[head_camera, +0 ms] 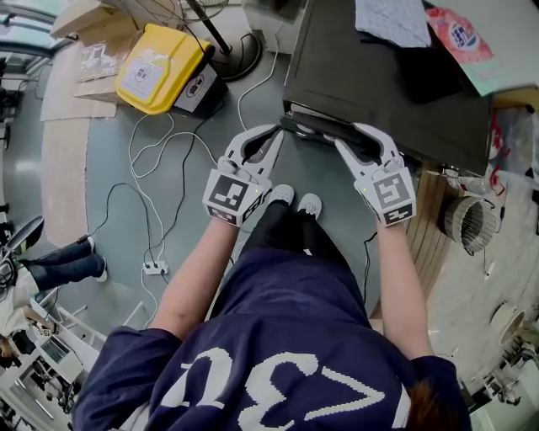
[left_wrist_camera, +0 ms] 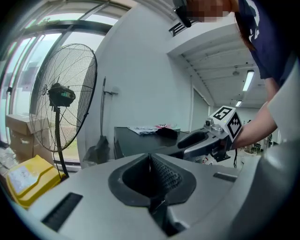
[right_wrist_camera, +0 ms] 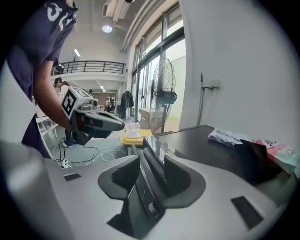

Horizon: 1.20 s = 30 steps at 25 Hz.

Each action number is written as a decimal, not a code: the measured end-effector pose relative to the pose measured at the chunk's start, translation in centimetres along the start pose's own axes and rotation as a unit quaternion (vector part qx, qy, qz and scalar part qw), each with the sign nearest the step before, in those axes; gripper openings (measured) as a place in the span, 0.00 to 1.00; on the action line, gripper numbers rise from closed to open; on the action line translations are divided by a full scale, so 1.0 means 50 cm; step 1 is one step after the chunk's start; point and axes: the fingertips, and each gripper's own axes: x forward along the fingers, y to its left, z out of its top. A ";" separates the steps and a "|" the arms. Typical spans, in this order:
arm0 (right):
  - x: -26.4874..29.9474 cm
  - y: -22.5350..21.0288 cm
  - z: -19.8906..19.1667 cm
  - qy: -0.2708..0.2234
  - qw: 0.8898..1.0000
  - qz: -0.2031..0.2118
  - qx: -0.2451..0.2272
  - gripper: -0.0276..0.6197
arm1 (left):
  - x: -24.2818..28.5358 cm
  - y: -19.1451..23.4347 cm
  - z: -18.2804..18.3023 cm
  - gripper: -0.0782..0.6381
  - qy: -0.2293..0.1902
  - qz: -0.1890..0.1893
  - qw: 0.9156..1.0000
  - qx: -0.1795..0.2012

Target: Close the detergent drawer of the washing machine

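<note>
Drawer (head_camera: 313, 126): pulled out of the washer's near edge, by its left corner as the head view shows it; not yet closed.
Washer (head_camera: 379, 76): dark flat top; a cloth (head_camera: 392, 21) lies toward its far edge.
Right gripper (head_camera: 349, 139): jaws wide apart. In the right gripper view the drawer's front (right_wrist_camera: 152, 161) runs lengthwise between the pads, and a clear gap shows at the left pad (right_wrist_camera: 123, 176).
Left gripper (head_camera: 276, 133): jaws together, pads meeting, nothing between them (left_wrist_camera: 150, 176). Its tips sit just beside the drawer's left end; whether they touch it cannot be told.
Arms: both reach forward from the person's body toward the washer's near edge, grippers side by side.
Floor: a yellow box (head_camera: 160, 67) lies well left of the washer; white cables (head_camera: 152, 194) trail to a power strip (head_camera: 154, 268).
Fan (left_wrist_camera: 63, 96): stands upright by the window, with the yellow box at its foot.
</note>
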 end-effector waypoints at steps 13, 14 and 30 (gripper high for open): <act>-0.048 -0.006 -0.116 0.012 0.991 -0.076 0.113 0.07 | 0.077 0.005 -0.103 0.14 0.061 -0.008 0.998 -0.021; -0.045 -0.008 -0.113 0.013 0.991 -0.076 0.108 0.07 | 0.082 0.008 -0.107 0.14 0.064 -0.008 0.998 -0.023; -0.002 -0.048 -0.124 0.034 0.989 -0.101 0.100 0.06 | 0.132 0.041 -0.096 0.14 0.074 0.003 0.997 -0.029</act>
